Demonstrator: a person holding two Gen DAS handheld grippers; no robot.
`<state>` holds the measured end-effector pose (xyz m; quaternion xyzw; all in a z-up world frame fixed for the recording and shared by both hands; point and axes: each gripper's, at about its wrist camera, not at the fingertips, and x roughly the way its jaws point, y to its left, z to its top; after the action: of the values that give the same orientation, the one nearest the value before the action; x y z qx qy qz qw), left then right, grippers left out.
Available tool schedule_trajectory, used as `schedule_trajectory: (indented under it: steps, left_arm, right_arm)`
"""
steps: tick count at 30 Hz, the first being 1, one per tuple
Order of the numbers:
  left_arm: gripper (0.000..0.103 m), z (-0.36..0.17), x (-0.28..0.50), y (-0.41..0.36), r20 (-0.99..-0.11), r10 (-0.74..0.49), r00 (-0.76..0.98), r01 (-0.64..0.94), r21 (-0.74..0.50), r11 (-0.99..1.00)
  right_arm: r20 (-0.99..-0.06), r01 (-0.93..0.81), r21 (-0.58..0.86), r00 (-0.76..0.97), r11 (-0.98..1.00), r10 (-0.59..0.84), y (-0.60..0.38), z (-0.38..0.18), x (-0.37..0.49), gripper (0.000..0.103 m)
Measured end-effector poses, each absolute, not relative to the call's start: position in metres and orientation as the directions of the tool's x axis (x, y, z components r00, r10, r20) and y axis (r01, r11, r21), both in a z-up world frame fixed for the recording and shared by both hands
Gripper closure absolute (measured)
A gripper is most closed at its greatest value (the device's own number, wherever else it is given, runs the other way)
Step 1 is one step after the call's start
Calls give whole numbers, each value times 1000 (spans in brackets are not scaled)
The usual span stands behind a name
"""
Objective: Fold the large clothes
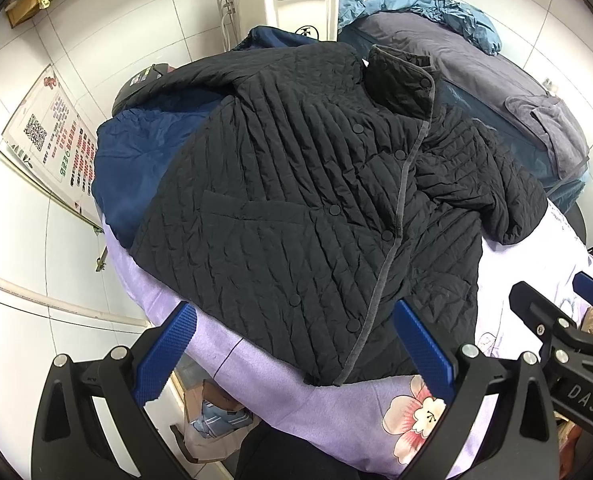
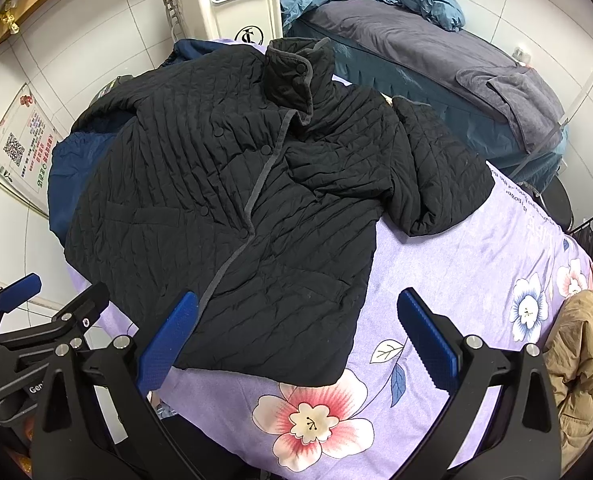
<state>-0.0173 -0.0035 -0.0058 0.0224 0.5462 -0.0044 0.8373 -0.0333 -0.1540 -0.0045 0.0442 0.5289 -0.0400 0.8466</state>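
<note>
A black quilted jacket [image 1: 304, 200] with grey trim and snap buttons lies spread front-up on a purple floral sheet [image 1: 336, 412]; its right sleeve is folded in at the side. It also shows in the right wrist view [image 2: 224, 200]. My left gripper [image 1: 296, 344] is open and empty, just above the jacket's hem. My right gripper [image 2: 296, 336] is open and empty over the hem's right corner. The right gripper also shows at the right edge of the left wrist view [image 1: 552, 300], and the left gripper at the left edge of the right wrist view [image 2: 56, 292].
A dark blue garment [image 1: 136, 168] lies under the jacket at the left. A tan quilted garment [image 2: 588, 360] sits at the right edge of the sheet [image 2: 476, 264]. A bed with grey and blue covers [image 2: 436, 52] and a white machine [image 2: 236, 4] stand behind. Bags [image 1: 212, 420] sit on the floor at the left.
</note>
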Motion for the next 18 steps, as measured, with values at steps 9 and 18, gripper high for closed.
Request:
schedule_trajectory:
  steps: [9, 18]
  left_arm:
    - [6, -6, -18, -4, -916, 15, 400, 36, 32, 999]
    - [6, -22, -11, -2, -938, -23, 346, 76, 4, 997]
  right_arm:
    - [-900, 117, 34, 435, 993, -20, -155, -6, -33, 4]
    - [-898, 153, 84, 440, 985, 8, -172, -15, -31, 4]
